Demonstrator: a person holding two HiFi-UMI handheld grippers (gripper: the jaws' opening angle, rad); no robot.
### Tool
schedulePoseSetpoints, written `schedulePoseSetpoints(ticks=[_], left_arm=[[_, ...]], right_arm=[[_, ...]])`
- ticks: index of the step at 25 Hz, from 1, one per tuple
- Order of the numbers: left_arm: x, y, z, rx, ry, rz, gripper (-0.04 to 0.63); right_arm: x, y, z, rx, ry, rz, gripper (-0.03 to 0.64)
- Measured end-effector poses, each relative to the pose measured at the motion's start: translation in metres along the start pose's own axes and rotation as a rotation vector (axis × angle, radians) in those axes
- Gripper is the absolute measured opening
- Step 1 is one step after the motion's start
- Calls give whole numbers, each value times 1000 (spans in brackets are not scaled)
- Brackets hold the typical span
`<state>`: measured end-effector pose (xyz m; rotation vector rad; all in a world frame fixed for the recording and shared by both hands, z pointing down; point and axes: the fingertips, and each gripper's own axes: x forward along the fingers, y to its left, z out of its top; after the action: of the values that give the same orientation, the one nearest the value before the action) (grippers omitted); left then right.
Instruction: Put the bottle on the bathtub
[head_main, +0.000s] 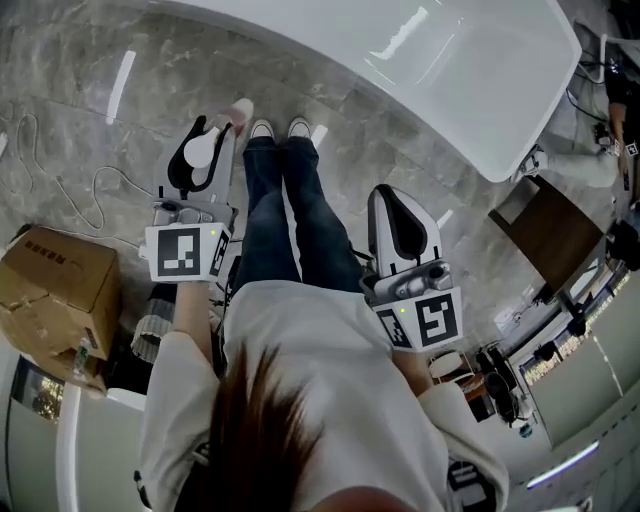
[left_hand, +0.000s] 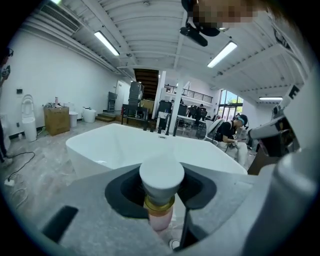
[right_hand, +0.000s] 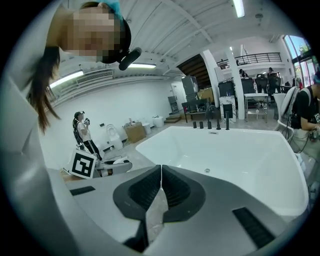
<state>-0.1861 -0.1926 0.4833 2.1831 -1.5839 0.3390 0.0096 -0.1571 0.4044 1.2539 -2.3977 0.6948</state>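
Observation:
My left gripper is shut on a pink bottle with a white cap and a gold collar; in the head view the bottle sticks out past the jaws, over the grey floor. The white bathtub stands ahead, its near rim a short way beyond the bottle. My right gripper is shut with nothing between its jaws, held beside the person's right leg; the right gripper view shows its closed pads in front of the bathtub.
A person's legs in jeans and sneakers stand between the grippers. A cardboard box lies at the left with a white cable on the floor. Black taps stand at the tub's far rim. A dark wooden panel stands at the right.

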Motion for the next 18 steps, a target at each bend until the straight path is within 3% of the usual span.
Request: schedulePoseSetpoints(ticks=[6,18], left_arm=[[38,6,-59,7,48,-8,149],[102,31,-171,1,143,44,149]], right_arm=[[17,-12,-40,-13,51,-12,15],[35,-21,-99,64,101,-28,15]])
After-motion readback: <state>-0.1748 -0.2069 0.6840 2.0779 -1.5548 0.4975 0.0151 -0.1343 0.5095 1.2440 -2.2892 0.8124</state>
